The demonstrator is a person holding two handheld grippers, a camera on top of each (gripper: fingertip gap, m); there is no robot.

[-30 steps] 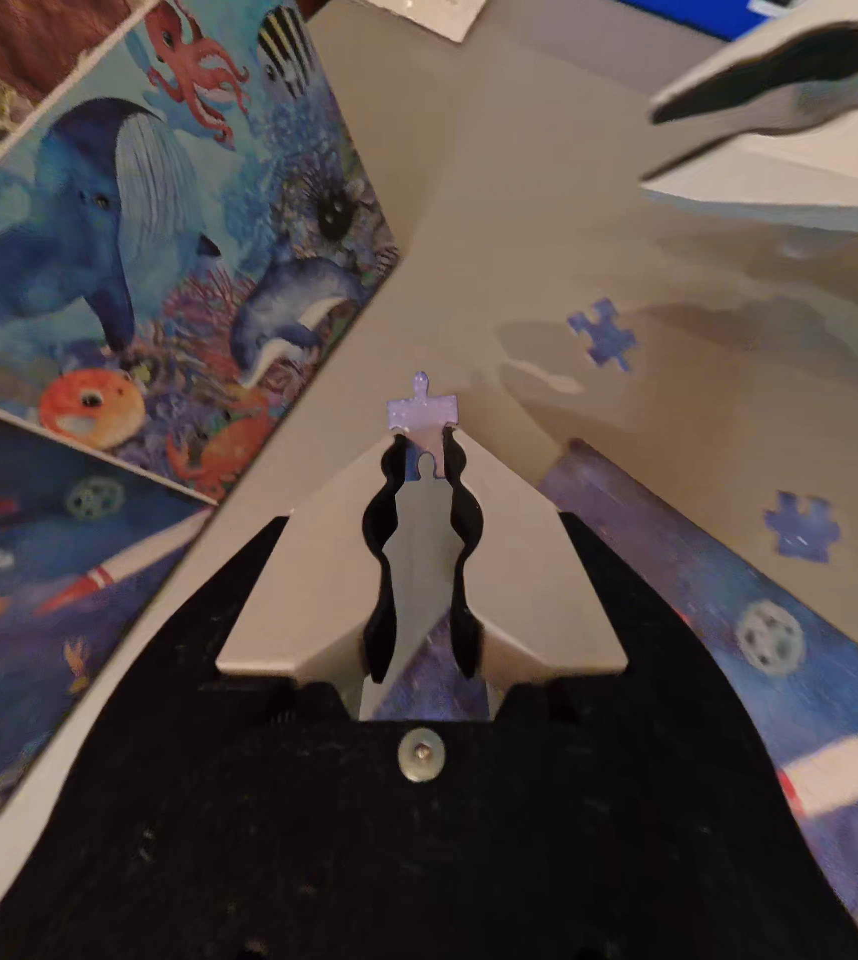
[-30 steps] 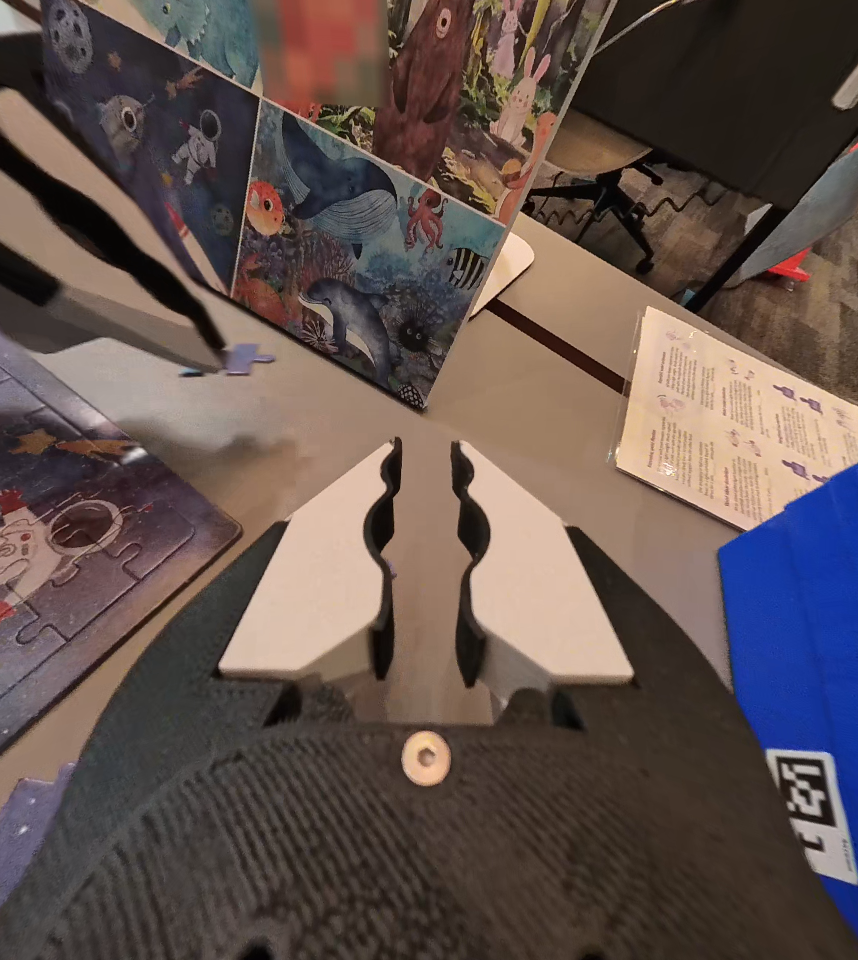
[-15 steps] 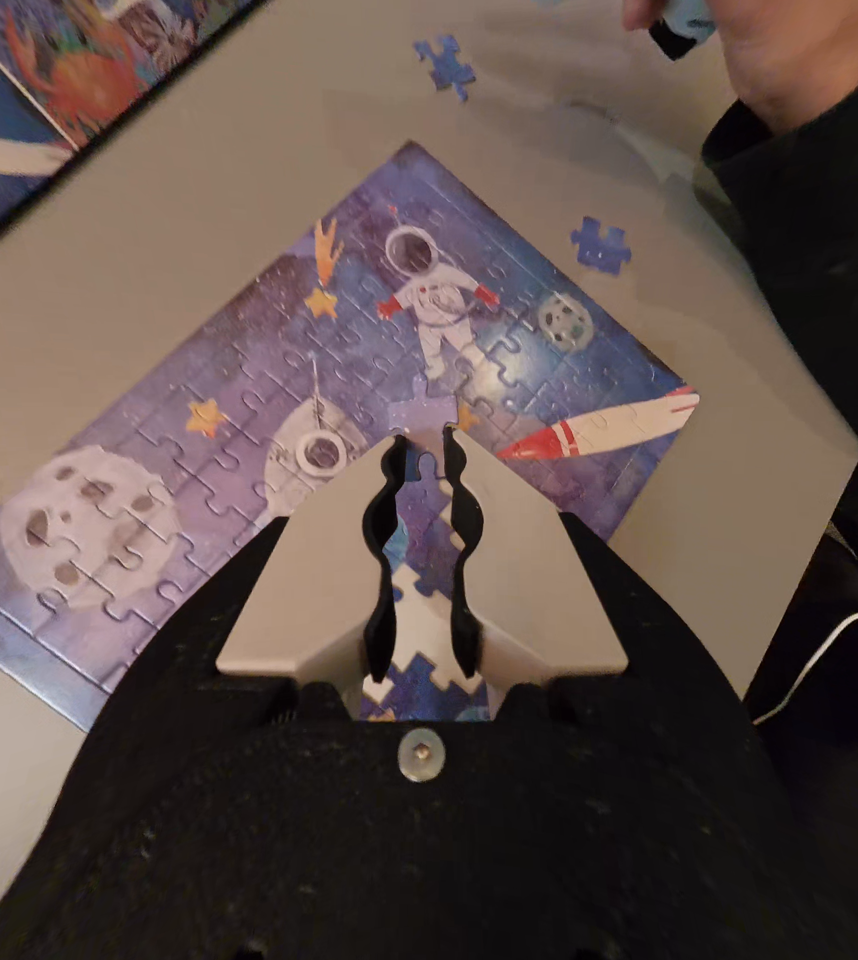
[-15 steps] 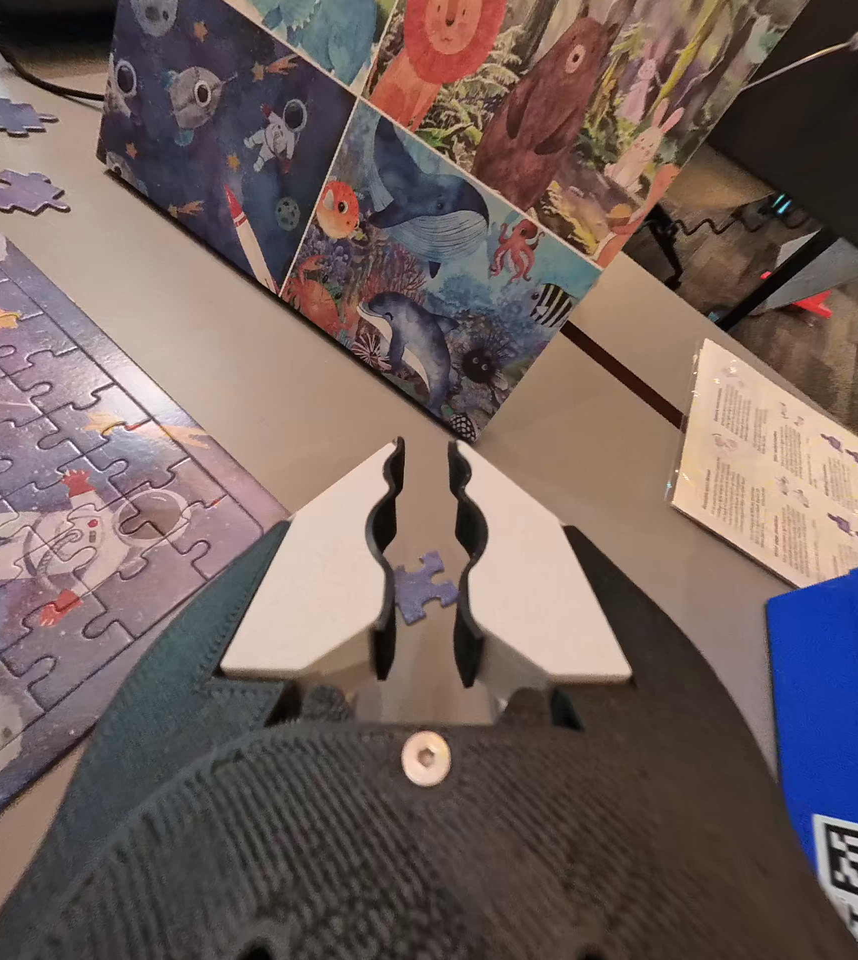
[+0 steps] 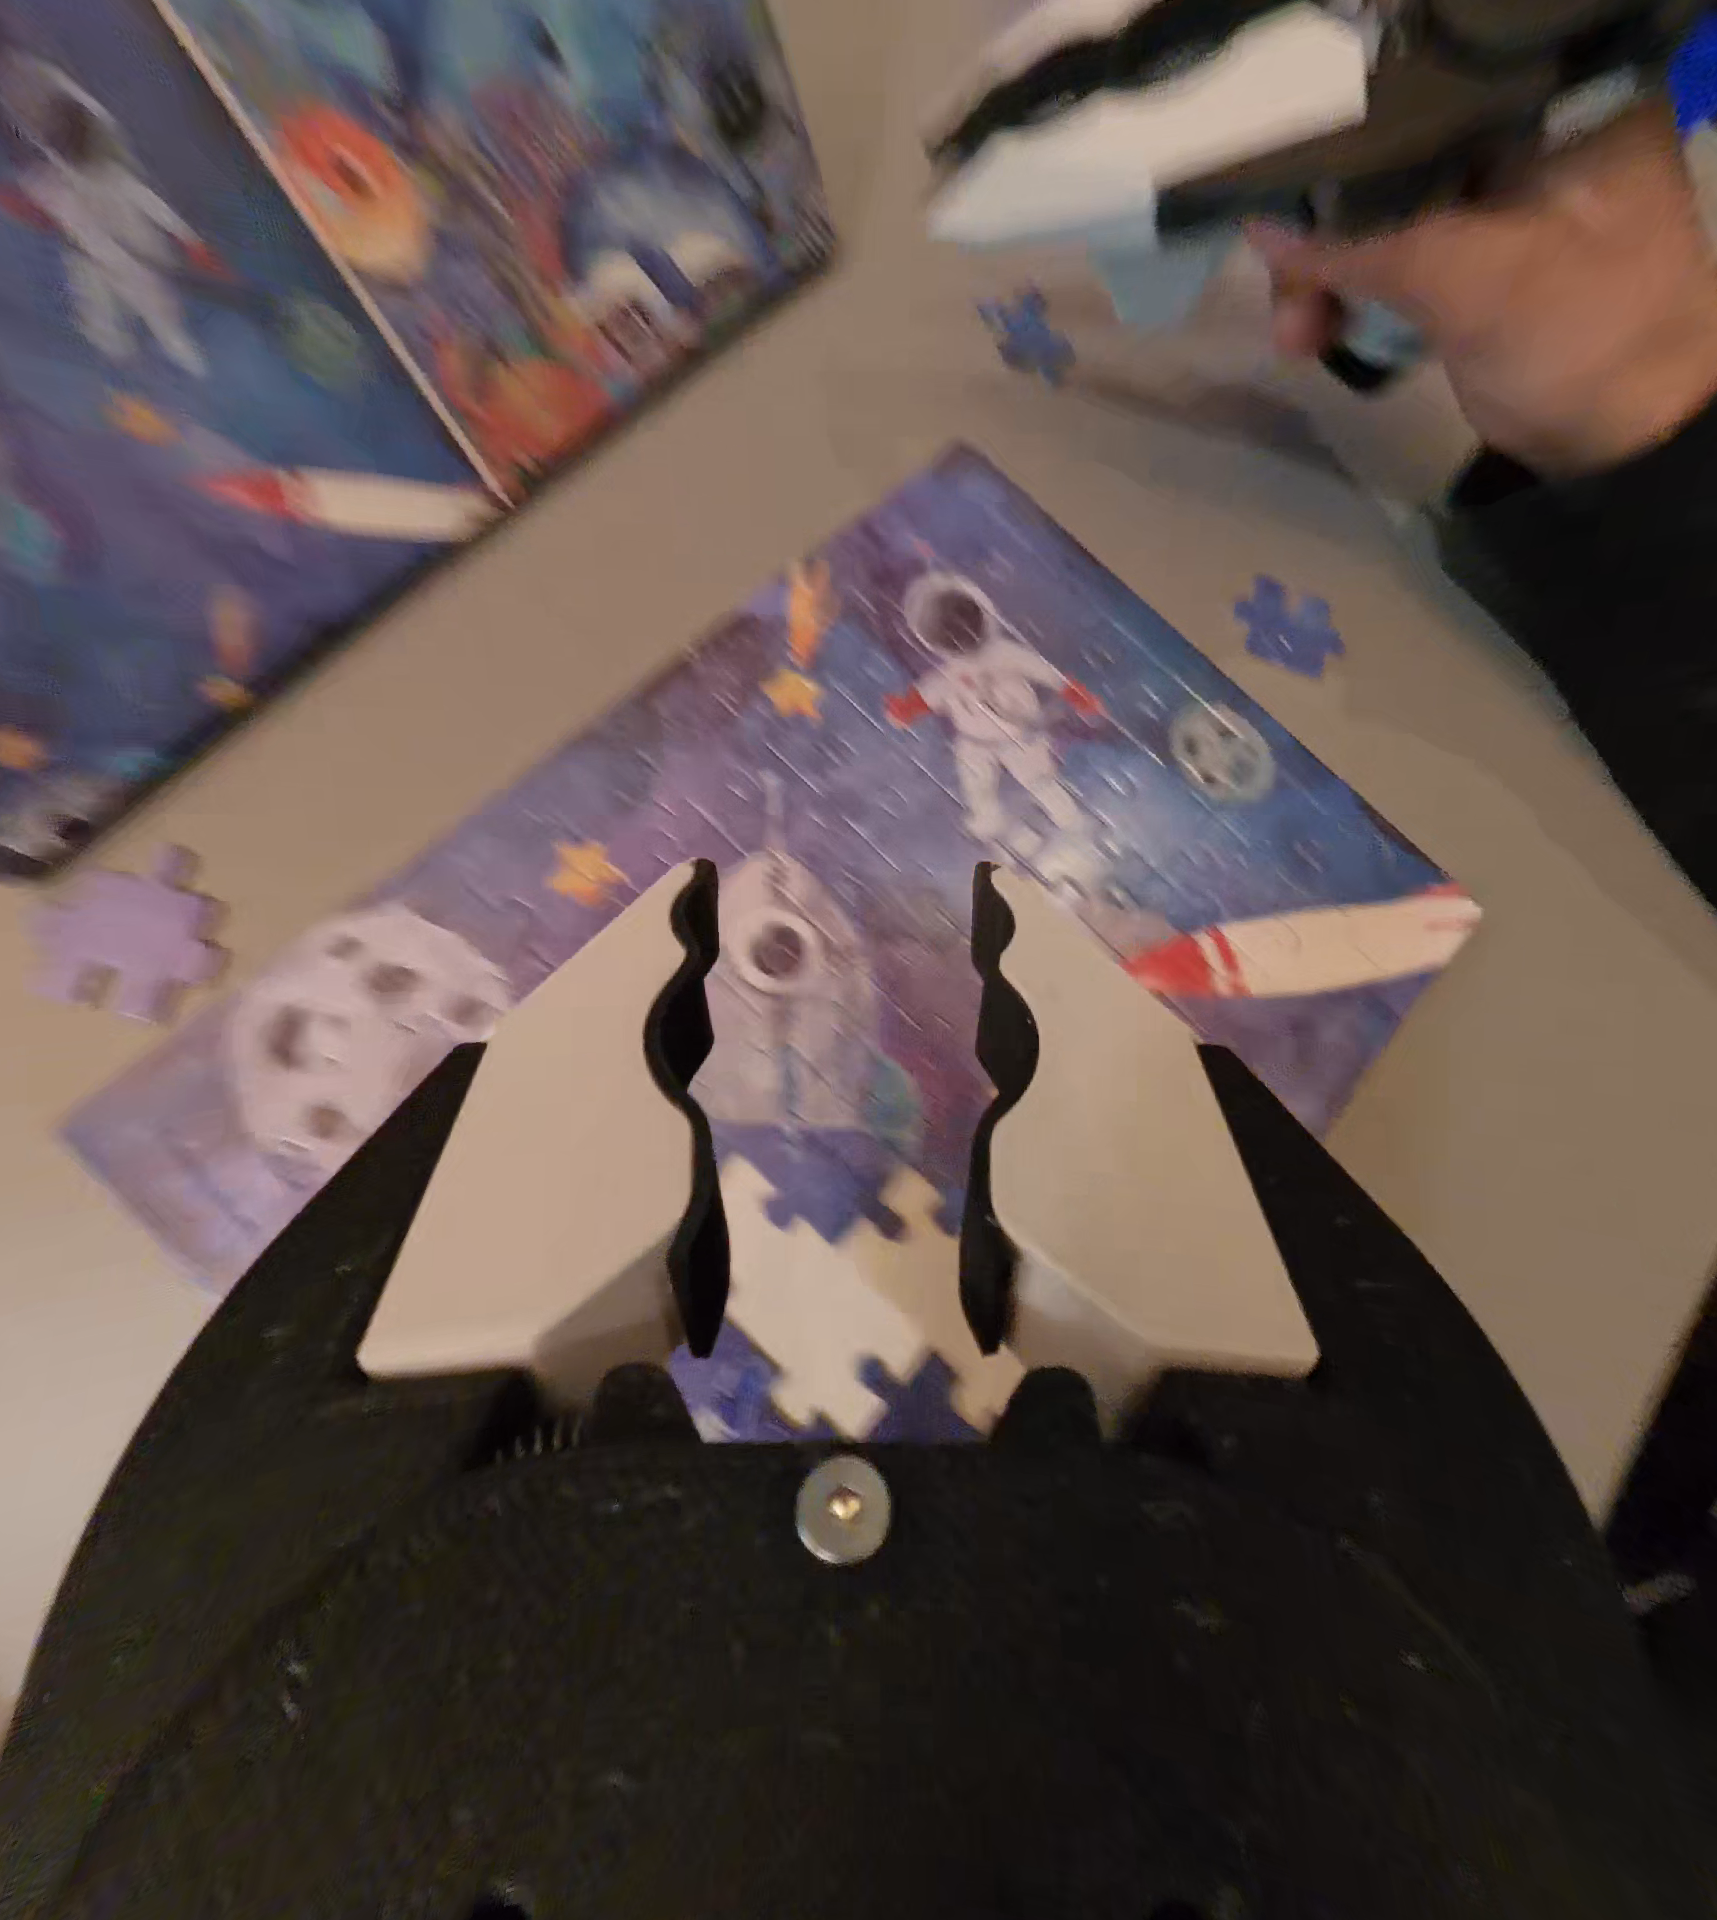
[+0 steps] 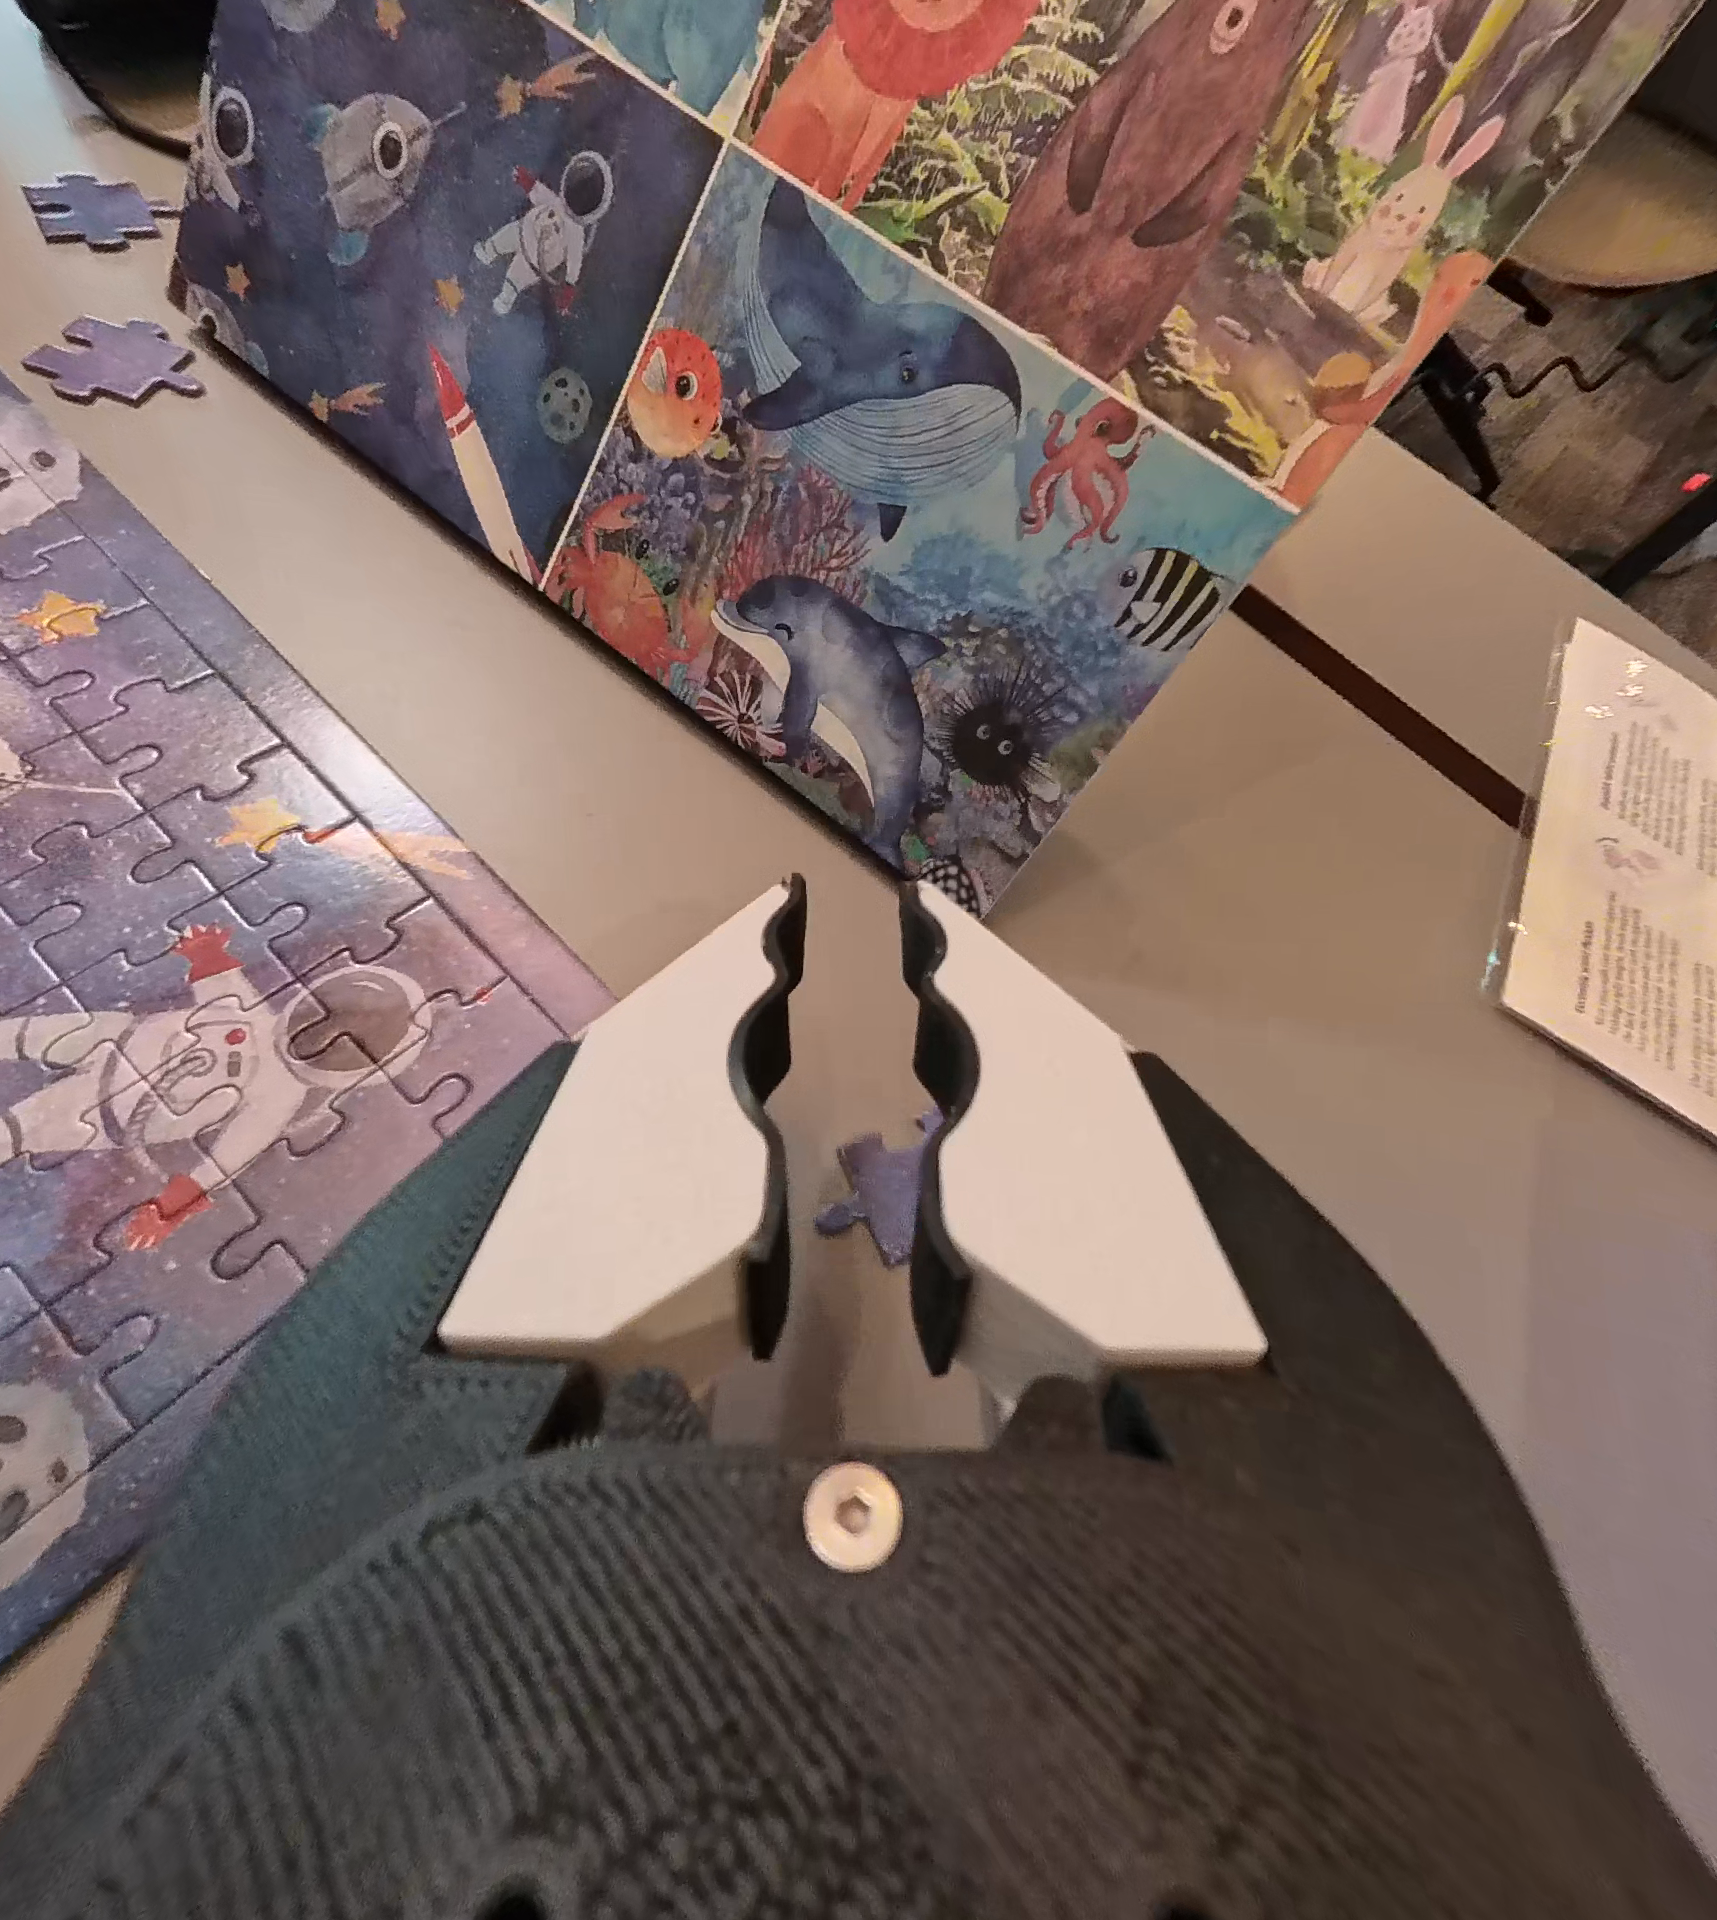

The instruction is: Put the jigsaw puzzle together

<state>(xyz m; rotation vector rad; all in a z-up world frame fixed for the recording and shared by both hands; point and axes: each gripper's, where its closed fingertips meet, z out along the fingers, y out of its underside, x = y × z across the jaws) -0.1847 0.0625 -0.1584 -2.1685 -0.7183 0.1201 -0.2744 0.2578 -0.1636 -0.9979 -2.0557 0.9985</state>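
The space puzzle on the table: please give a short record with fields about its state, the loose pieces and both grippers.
puzzle: space puzzle flat on the table, mostly assembled, with a gap at its near edge
loose pieces: one at its left, two farther off
left gripper: open, empty, above the puzzle
right gripper: open; a piece lies on the table between its fingers

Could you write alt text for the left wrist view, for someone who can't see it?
The open, empty left gripper hangs above a nearly finished space jigsaw puzzle with a gap near its closest edge. Loose purple pieces lie around it on the beige table, the picture box stands behind, and the right gripper shows blurred at top right.
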